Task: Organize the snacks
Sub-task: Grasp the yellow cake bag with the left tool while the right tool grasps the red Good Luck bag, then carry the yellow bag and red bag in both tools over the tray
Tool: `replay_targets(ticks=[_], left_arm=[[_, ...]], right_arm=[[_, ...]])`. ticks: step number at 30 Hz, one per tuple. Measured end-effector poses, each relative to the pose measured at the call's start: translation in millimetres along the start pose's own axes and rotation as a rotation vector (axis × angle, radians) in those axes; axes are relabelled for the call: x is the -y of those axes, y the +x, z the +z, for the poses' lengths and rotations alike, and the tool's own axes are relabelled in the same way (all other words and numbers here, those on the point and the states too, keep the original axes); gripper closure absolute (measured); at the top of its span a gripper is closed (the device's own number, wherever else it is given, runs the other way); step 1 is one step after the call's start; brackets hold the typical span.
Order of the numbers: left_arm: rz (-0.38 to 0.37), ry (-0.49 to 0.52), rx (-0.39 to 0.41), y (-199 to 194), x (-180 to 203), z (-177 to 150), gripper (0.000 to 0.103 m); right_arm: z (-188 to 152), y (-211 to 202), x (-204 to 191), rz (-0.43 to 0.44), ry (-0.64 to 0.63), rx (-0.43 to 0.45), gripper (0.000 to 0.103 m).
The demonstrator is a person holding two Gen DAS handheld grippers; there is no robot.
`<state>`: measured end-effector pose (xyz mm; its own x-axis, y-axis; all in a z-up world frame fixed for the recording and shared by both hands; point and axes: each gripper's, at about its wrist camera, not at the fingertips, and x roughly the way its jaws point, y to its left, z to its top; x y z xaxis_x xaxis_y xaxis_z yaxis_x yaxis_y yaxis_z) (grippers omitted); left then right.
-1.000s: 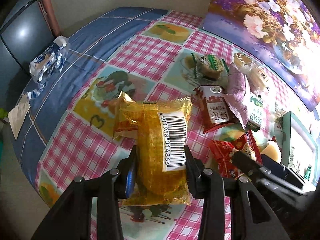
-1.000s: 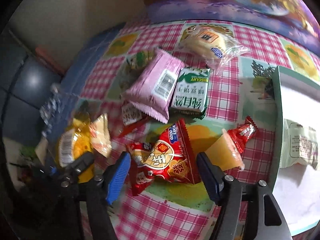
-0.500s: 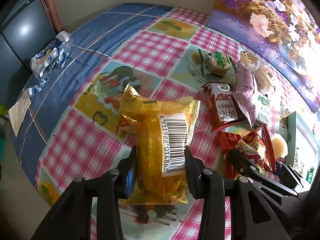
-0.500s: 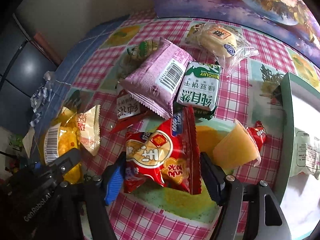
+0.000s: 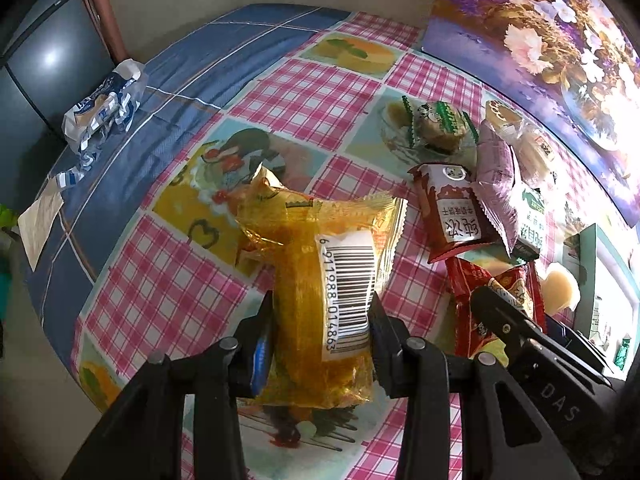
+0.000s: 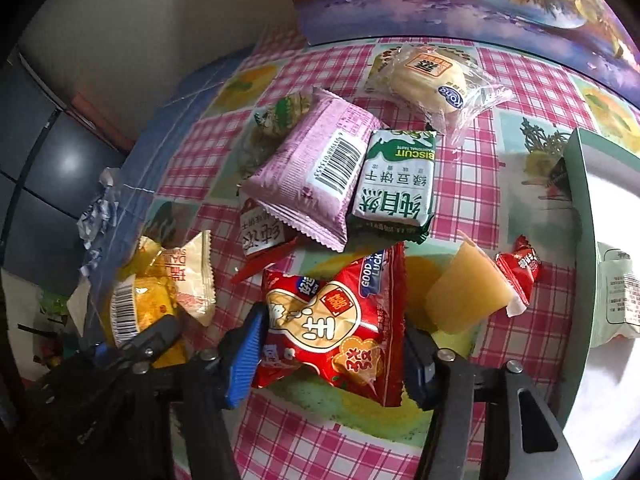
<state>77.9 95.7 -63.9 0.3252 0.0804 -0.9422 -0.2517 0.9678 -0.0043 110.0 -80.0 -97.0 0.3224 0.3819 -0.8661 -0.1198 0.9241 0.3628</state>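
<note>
My left gripper (image 5: 320, 320) is shut on a yellow see-through snack packet (image 5: 312, 248) with a white barcode label. It holds the packet over the pink checked tablecloth (image 5: 312, 96). In the right wrist view that yellow packet (image 6: 144, 300) shows at the lower left. A red peanut packet (image 6: 332, 320) lies flat between the pads of my right gripper (image 6: 332, 360). Its jaws are closing, and both pads meet the packet's side edges. The left wrist view shows the same red packet (image 5: 508, 284) at the right, behind a black finger.
Beyond the red packet lie a pink packet (image 6: 312, 176), a green biscuit packet (image 6: 396, 188), a clear-wrapped bun (image 6: 432, 76), a dark red packet (image 6: 260, 236) and a yellow jelly cup (image 6: 464, 296). A green box (image 6: 580, 220) stands open at the right. A blue-white wrapper (image 5: 104, 108) sits near the table's far left edge.
My right gripper has closed in around the red peanut packet and its jaws have narrowed onto it. The left gripper still grips the yellow packet in the same place.
</note>
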Motion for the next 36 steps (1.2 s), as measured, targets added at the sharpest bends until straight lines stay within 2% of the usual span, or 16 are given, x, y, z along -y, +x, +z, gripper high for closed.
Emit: replay_targets(ticks=[6, 13, 16, 23, 27, 29, 36], left_arm=[[0.002, -0.003, 0.006, -2.1, -0.1, -0.1, 0.06], [0.0, -0.003, 0.031, -10.2, 2.9, -0.6, 0.06], [-0.011, 0.003, 0.046, -17.8, 7.2, -0.7, 0.06], [-0.058, 0.065, 0.091, -46.0, 39.3, 1.2, 0.06], [-0.12, 0.125, 0.106, -62.5, 72.3, -0.1, 0.06], [-0.161, 0.154, 0.093, -67.3, 90.4, -0.7, 0.06], [-0.24, 0.274, 0.044, -74.4, 164.1, -8.8, 0.06]], right_arm=[[-1.7, -9.5, 1.6, 0.033, 0.025, 0.005, 0.043], [-1.1, -41.6, 12.6, 0.055, 0.093, 0.062, 0.043], [-0.5, -61.6, 19.6, 0.038, 0.119, 0.106, 0.043], [-3.2, -110.3, 50.3, -0.094, 0.202, 0.21, 0.043], [-8.6, -127.6, 92.7, -0.242, 0.304, 0.218, 0.043], [-11.6, -136.1, 116.3, -0.321, 0.363, 0.221, 0.043], [-21.9, -163.2, 185.9, -0.457, 0.527, 0.243, 0.043]])
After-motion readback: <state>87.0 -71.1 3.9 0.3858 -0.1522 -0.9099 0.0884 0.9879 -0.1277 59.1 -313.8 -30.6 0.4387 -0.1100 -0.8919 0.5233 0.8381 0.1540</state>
